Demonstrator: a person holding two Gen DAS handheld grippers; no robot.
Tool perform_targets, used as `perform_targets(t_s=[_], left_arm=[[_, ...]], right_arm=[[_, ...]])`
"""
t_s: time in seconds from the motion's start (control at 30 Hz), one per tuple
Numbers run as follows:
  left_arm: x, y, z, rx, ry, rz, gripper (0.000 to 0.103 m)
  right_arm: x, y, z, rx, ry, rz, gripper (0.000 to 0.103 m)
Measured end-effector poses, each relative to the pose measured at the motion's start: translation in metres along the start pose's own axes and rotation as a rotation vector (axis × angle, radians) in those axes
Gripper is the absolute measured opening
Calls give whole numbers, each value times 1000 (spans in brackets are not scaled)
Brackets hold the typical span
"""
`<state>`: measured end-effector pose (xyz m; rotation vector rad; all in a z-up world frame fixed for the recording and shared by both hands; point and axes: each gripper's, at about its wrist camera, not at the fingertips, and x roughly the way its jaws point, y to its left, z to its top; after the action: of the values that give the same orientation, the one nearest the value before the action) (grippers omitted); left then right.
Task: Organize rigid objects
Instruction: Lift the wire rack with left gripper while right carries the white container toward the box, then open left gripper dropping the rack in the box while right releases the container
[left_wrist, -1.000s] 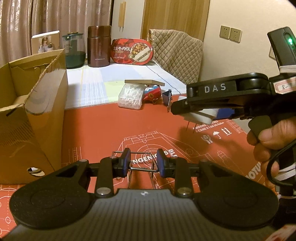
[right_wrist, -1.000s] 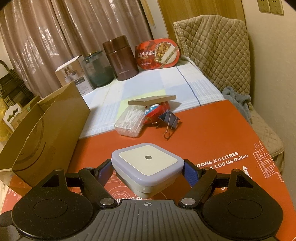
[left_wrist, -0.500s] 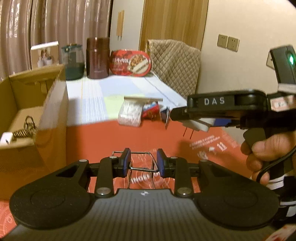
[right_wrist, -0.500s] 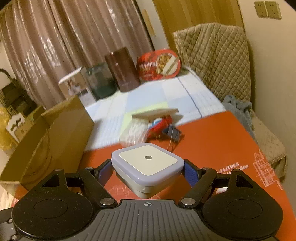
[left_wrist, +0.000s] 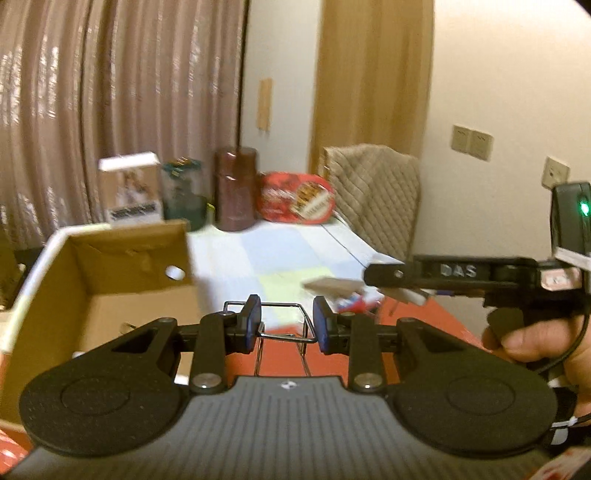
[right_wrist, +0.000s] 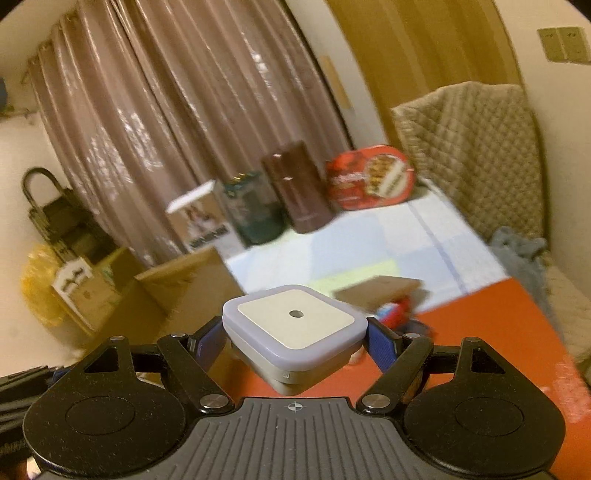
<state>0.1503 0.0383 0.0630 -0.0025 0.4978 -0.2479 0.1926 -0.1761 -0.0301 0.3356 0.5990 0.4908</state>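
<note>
While both loads are rising clear of the red worktop (right_wrist: 517, 332), my left gripper (left_wrist: 286, 323) is pinching the wire clip (left_wrist: 284, 325) beside the cardboard box (left_wrist: 110, 295), my right gripper (right_wrist: 295, 339) clamping the square night light (right_wrist: 293, 325), both seemingly box-bound.

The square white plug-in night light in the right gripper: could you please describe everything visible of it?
The square white plug-in night light has rounded corners, a pale lilac translucent rim, a cream face with a small dark central hole, and a grey-white plastic body beneath. It is tilted, clear of the red mat, clamped at opposite sides by the right gripper, whose blue pads press it.
</note>
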Motion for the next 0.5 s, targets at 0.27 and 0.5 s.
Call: perform_targets(t_s=[0.27,0.5], left_arm=[[-6,90,28,-14,31,108,25],[24,160,39,-66,91,136,25]], right_arm=[[45,76,21,-148,60,136,77],[104,140,23,-321,146,195,77]])
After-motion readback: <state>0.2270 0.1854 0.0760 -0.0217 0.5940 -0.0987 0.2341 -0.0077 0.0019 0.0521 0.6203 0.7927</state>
